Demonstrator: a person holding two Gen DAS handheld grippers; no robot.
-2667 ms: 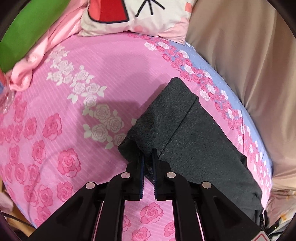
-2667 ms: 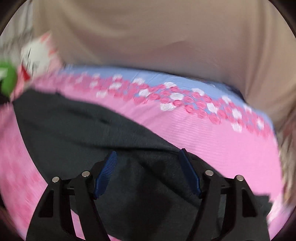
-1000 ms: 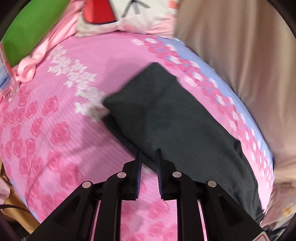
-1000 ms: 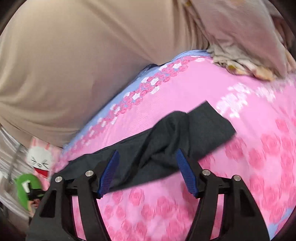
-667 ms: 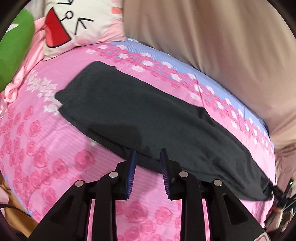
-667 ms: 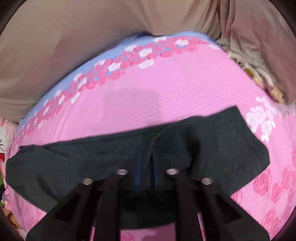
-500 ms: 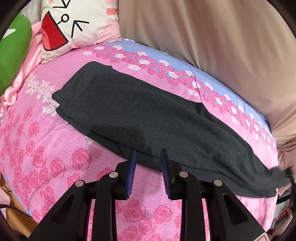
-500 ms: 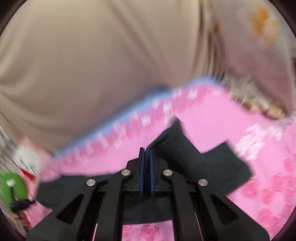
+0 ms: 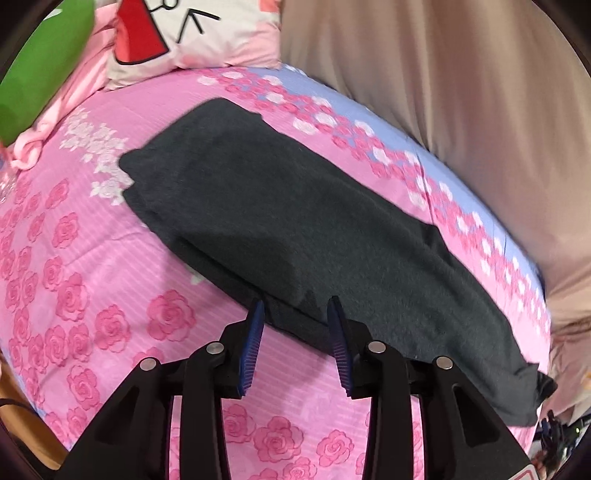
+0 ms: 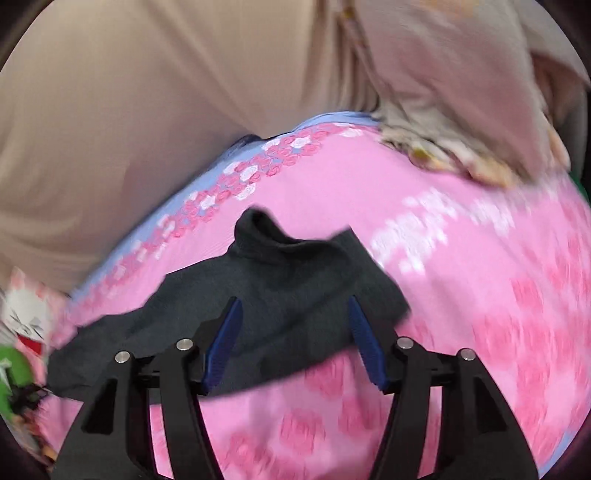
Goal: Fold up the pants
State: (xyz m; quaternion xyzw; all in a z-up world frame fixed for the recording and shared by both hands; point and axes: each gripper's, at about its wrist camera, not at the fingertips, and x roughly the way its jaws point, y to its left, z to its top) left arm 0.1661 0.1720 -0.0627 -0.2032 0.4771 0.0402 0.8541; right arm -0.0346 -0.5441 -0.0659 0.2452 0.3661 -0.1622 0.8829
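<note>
Dark grey pants (image 9: 303, 229) lie folded lengthwise in a long strip across the pink rose bedsheet (image 9: 92, 295). My left gripper (image 9: 295, 325) is open and empty, its blue pads at the strip's near edge around the middle. In the right wrist view the same pants (image 10: 288, 291) end in a rumpled, bunched tip at the far side. My right gripper (image 10: 291, 325) is open and empty, hovering just over that end of the fabric.
A cartoon-face pillow (image 9: 192, 33), a green cushion (image 9: 40, 62) and a pink blanket (image 9: 66, 107) sit at the bed's head. A beige curtain (image 9: 461, 110) runs along the far side. A crumpled beige cloth (image 10: 461, 110) lies on the bed's far right corner.
My right gripper was shut on the pants' end half a second ago; it has opened and let go, the end now lying rumpled. My left gripper has opened wider and moved closer.
</note>
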